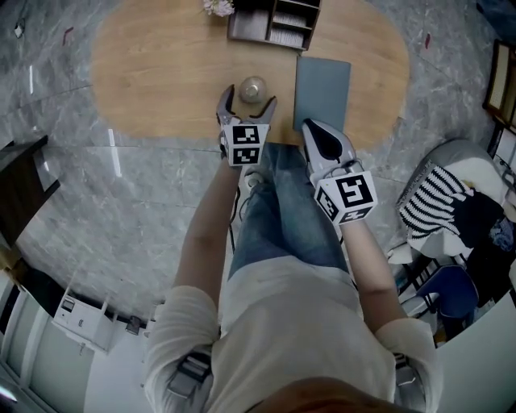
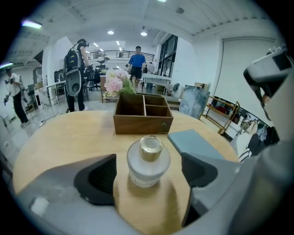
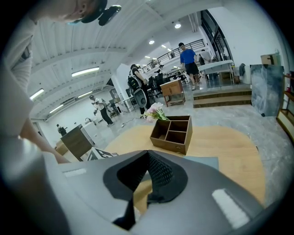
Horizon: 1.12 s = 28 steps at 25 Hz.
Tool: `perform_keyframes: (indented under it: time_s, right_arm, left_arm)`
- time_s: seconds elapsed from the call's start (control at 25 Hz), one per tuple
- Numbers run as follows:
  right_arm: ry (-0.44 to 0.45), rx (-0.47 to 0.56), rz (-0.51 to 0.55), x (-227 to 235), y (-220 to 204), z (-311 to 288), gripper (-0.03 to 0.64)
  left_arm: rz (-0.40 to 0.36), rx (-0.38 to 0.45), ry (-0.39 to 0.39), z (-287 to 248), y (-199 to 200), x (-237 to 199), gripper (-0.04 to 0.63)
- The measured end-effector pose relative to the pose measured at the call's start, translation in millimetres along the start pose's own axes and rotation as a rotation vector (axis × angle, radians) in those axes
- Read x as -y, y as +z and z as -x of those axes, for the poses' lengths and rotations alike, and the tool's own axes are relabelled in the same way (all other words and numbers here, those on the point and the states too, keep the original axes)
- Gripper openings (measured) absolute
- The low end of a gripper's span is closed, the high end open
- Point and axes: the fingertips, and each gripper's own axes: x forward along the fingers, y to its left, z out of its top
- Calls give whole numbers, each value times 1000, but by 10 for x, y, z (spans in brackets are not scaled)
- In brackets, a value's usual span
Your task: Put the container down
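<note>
The container (image 1: 252,89) is a frosted glass bottle (image 2: 148,160) with a gold cap, standing upright on the oval wooden table (image 1: 161,64) near its front edge. My left gripper (image 1: 249,98) is open around it, one dark pad on each side with a gap between pad and glass (image 2: 149,176). My right gripper (image 1: 314,131) is shut with nothing in it (image 3: 148,172). It hovers at the table's front edge, by the near end of a grey-blue mat (image 1: 322,89).
A wooden compartment box (image 1: 274,20) stands at the table's far side, with pink flowers (image 1: 218,6) to its left. The mat (image 2: 195,142) lies right of the bottle. A striped cloth on a chair (image 1: 439,193) is off to the right. People stand far behind (image 2: 136,64).
</note>
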Motion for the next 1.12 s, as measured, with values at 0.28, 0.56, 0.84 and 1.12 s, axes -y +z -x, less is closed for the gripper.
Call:
perform_keyframes:
  time_s: [0.28, 0.56, 0.84, 1.12]
  right_arm:
    - [-14, 51, 15, -447, 7, 462, -2]
    - [-20, 110, 40, -928, -76, 1019, -2]
    - [-5, 167, 55, -1429, -78, 1520, -2]
    - [21, 218, 91, -1922, 4, 1976, -2]
  left_arm:
    - [105, 45, 5, 826, 56, 137, 445]
    - [184, 112, -19, 1894, 115, 389, 333]
    - [220, 239, 5, 2977, 304, 526, 157]
    - [189, 305, 17, 3804, 390, 662, 10]
